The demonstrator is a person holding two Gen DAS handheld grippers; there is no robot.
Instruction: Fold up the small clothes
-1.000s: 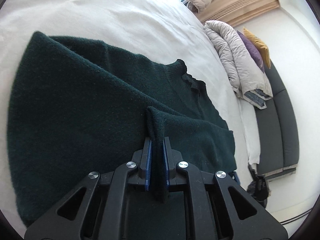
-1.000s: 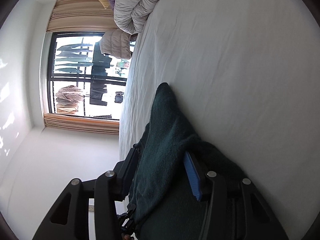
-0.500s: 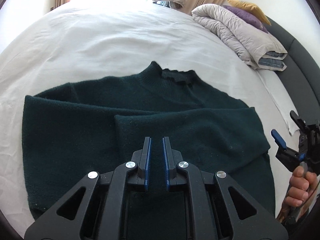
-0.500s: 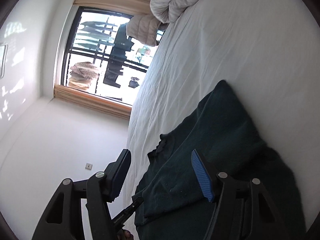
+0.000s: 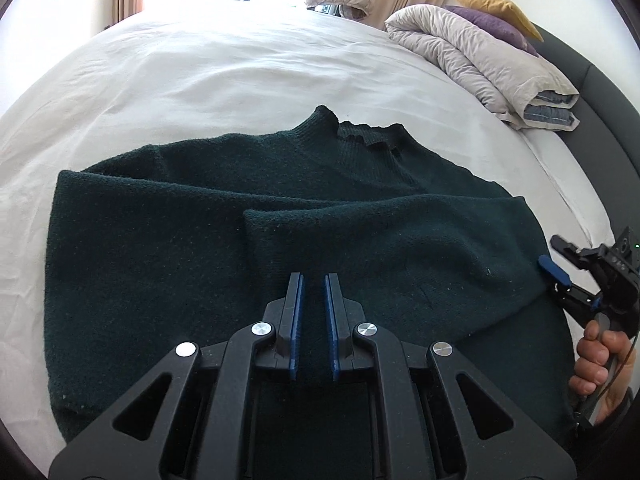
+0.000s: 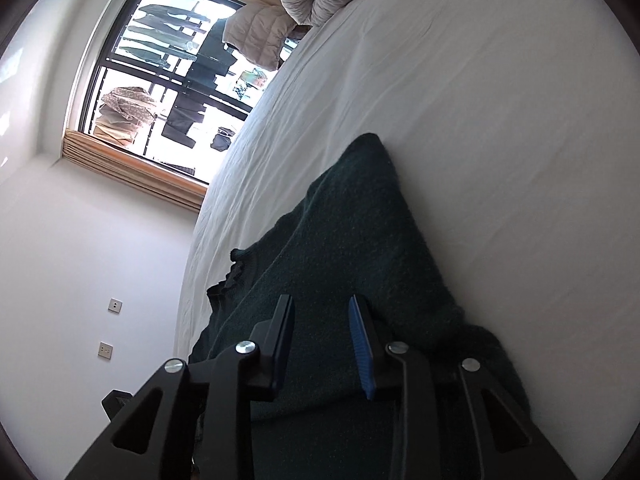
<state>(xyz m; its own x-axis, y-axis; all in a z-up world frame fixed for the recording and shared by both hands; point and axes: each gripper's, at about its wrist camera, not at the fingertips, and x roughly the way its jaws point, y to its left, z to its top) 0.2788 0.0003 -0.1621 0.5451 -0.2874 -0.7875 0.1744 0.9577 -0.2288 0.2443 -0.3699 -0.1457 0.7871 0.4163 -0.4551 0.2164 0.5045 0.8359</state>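
The dark green sweater [image 5: 208, 248] lay flat on a white bed sheet [image 5: 224, 76], spread across the middle of the left wrist view. Its ribbed collar [image 5: 360, 136] pointed toward twelve o'clock, and one sleeve [image 5: 380, 224] was folded across the body, its cuff end lying just past the tips of the left gripper [image 5: 314, 284].

The left gripper hovered over the sweater at six o'clock, its jaws drawn close with only a narrow slit between the blue pads, and nothing was held in them.

At three o'clock the right gripper [image 5: 556, 258] reached in from the sweater's edge, held by a person's hand [image 5: 598, 360] at about four o'clock. Its jaws stood partly apart and had just been closing; no cloth was between them. In the right wrist view the same gripper [image 6: 320, 306] hung above the sweater [image 6: 352, 232] with clear space between its pads.

A folded grey duvet [image 5: 472, 52] sat on the bed at about one o'clock, with purple and mustard cushions [image 5: 492, 8] behind it. A window [image 6: 168, 64] with clothes hanging outside showed at eleven o'clock in the right wrist view.
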